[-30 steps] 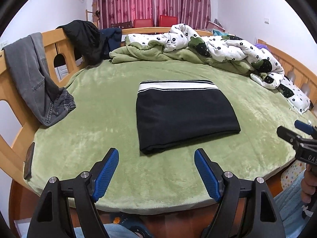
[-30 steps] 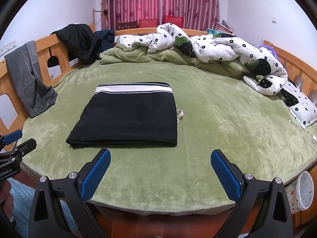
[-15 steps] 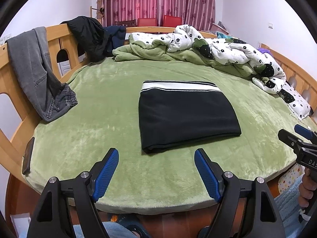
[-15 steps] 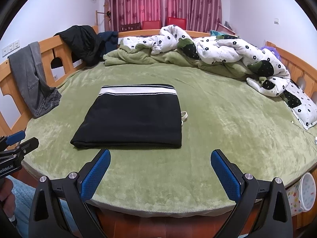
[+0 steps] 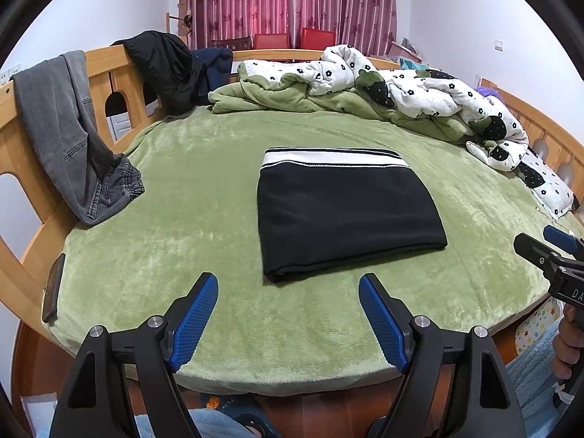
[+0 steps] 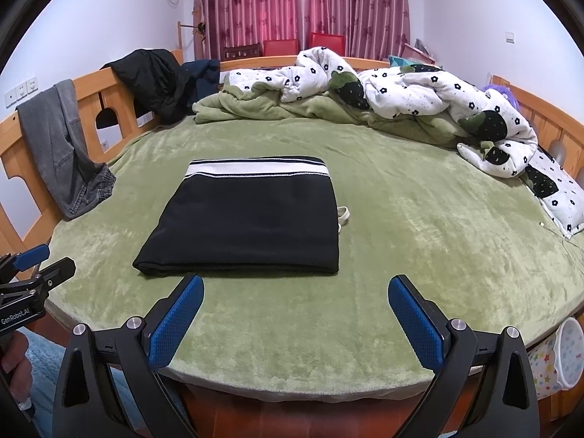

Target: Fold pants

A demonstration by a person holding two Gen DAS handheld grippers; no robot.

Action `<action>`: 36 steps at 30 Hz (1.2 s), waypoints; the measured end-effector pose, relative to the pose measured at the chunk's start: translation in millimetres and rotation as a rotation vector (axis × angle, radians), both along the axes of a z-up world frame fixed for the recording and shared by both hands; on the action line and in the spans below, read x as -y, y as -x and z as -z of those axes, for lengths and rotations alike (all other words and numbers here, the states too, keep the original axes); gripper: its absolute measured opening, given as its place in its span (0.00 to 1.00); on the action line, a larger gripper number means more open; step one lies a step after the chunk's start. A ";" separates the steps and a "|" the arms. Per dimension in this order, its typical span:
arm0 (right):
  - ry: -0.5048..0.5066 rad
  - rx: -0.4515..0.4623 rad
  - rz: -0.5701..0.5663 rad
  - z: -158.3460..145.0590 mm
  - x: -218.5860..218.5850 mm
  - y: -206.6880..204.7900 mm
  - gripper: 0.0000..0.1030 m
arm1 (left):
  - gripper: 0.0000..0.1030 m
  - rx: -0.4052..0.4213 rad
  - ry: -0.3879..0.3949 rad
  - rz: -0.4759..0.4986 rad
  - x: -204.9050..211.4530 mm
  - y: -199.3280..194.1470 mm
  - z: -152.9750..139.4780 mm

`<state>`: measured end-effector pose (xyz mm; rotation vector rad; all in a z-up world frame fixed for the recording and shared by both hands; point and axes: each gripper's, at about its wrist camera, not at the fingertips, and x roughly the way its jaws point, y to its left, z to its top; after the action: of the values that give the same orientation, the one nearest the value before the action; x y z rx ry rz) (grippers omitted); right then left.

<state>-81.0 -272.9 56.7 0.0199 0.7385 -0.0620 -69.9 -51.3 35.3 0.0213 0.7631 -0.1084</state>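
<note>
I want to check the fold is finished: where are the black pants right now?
In both views the black pants lie folded flat mid-bed on the green blanket, waistband toward the quilt, just beyond both open grippers.

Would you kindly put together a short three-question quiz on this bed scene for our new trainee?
1. True or false: the left gripper is clamped on the black pants.
2. What drapes over the wooden bed rail on the left side?
A. a floral quilt
B. grey jeans
C. a red towel
3. Fill in: the striped waistband lies on the pants' ___ edge, seen from the grippers.

Key
1. False: both the left gripper and the right gripper hover open near the bed edge, clear of the folded pants.
2. B, the grey jeans.
3. Far: it faces the crumpled floral quilt.
</note>
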 end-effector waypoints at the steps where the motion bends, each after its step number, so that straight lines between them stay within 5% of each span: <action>1: 0.003 0.001 0.002 -0.2 -0.7 0.2 0.97 | 0.76 0.001 0.000 0.002 -0.6 -0.1 -0.1; 36: 0.012 -0.004 0.000 2.3 -2.1 -1.4 0.97 | 0.80 0.037 -0.014 -0.004 1.8 3.4 -10.5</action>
<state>-79.6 -270.7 54.4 0.0082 0.7418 -0.0666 -73.3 -53.1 45.8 0.0353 0.7272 -0.0983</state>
